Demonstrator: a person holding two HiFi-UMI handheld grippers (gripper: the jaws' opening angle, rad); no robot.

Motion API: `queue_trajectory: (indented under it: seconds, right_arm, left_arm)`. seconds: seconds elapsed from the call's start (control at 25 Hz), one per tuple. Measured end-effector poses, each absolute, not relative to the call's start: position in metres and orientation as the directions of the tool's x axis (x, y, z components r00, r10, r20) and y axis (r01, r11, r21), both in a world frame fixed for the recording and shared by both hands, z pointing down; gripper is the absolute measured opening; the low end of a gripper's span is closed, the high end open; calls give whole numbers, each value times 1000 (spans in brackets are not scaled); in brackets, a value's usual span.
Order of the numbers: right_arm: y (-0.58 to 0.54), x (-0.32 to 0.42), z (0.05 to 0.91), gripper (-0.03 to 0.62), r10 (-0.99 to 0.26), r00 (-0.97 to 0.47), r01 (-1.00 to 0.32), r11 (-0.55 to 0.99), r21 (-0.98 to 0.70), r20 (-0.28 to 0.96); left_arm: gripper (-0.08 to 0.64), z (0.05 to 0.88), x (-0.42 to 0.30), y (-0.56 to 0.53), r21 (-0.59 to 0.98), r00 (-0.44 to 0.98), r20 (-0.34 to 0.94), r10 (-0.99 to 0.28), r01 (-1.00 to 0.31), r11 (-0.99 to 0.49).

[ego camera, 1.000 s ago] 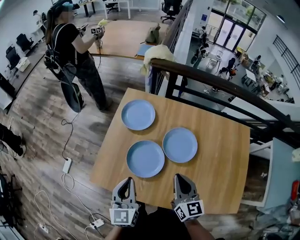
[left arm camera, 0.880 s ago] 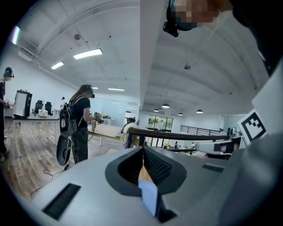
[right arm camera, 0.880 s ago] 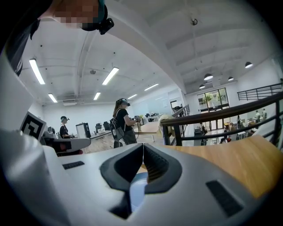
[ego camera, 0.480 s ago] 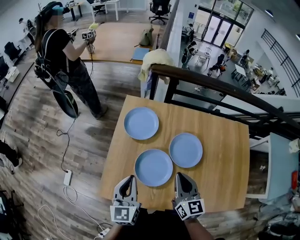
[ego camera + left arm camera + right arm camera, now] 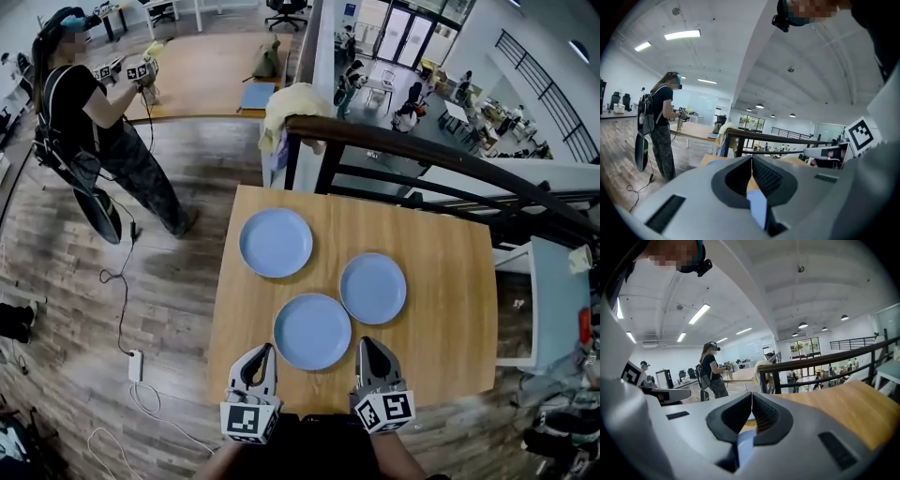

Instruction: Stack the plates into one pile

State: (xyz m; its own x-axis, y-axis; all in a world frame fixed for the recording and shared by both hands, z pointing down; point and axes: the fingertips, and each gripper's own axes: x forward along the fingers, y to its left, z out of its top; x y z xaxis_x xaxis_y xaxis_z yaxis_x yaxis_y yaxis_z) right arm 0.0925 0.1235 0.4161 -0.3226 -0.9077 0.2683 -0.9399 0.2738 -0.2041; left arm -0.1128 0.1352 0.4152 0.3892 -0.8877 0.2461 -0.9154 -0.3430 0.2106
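Three blue plates lay flat & separate on the wooden tabletop [image 5: 450,309], none stacked yet: far-left plate [image 5: 276,242] twd the far left corner, right plate [image 5: 373,288] approx mid-table, near plate [image 5: 312,331] closest to the wearer's edge. Right plate & near plate sat just beside each other w/ a thin strip of wood btwn them, far-left plate a little apart from both. Left gripper [image 5: 264,350] was over the near part of the tabletop, tip just beside the near plate's left rim, jaws pressed together w/ nothing btwn them. Right gripper [image 5: 365,341] mirrored it, tip just beside the near plate's right rim & below the right plate in the head view, jaws likewise pressed together & empty. Each gripper view showed the ribbed pads meeting in one line, w/ a sliver of blue plate visible low down past the jaws and wood beyond. Couldn't tell if either tip touched the rim. Past the far edge of the tabletop ran a dark railing [image 5: 441,164] w/ a pale cloth [image 5: 292,101] draped at its left end. In the bkgd, far left, a person [image 5: 94,122] in dark clothes stood on the plank floor [image 5: 178,309] holding gear w/ square markers; cables [image 5: 127,291] trailed across the floor nr them
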Motion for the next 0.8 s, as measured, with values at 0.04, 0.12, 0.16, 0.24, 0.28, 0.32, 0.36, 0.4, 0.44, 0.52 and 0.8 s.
queue_trajectory:
  seconds: [0.04, 0.12, 0.16, 0.24, 0.28, 0.32, 0.36, 0.4, 0.44, 0.52, 0.8]
  right_arm:
    - [124, 92, 417, 31, -909, -312, -943, 262, -205, 276]
    - [124, 91, 421, 31, -908, -300, -948, 250, -197, 292]
    - [123, 91, 422, 31, -907, -296, -950, 248, -189, 299]
    - [121, 93, 426, 31, -905, -292, -952, 245, -180, 309]
    - [119, 95, 430, 31, -904, -291, -953, 244, -180, 314]
    - [116, 97, 433, 31, -902, -290, -953, 242, -181, 319]
    - [113, 99, 437, 31, -900, -289, -954, 240, -181, 326]
    - [111, 102, 442, 31, -896, -289, -954, 239, -182, 336]
    - [110, 104, 448, 31, -891, -291, -953, 240, -184, 348]
    - [110, 107, 461, 31, -877, -301, -951, 246, -188, 375]
    - [99, 114, 503, 31, -820, -345, -937, 270, -222, 456]
  left_arm:
    - [25, 416, -114, 133, 213, 398, 254, -881, -912, -350]
    - [25, 418, -118, 128, 225, 403, 276, -872, -910, -349]
    - [24, 421, -119, 126, 229, 403, 293, -867, -910, -346]
    - [25, 430, -118, 123, 233, 406, 322, -855, -910, -344]
    - [25, 434, -116, 121, 234, 411, 328, -850, -908, -348]
    - [25, 440, -114, 118, 235, 417, 335, -845, -905, -354]
    - [23, 445, -112, 114, 237, 421, 346, -839, -904, -356]
    - [25, 450, -109, 111, 240, 422, 361, -831, -904, -355]
    - [25, 454, -107, 109, 243, 423, 376, -825, -904, -352]
    - [25, 462, -103, 104, 253, 421, 399, -814, -904, -344]
    - [25, 499, -88, 85, 254, 406, 495, -768, -913, -320]
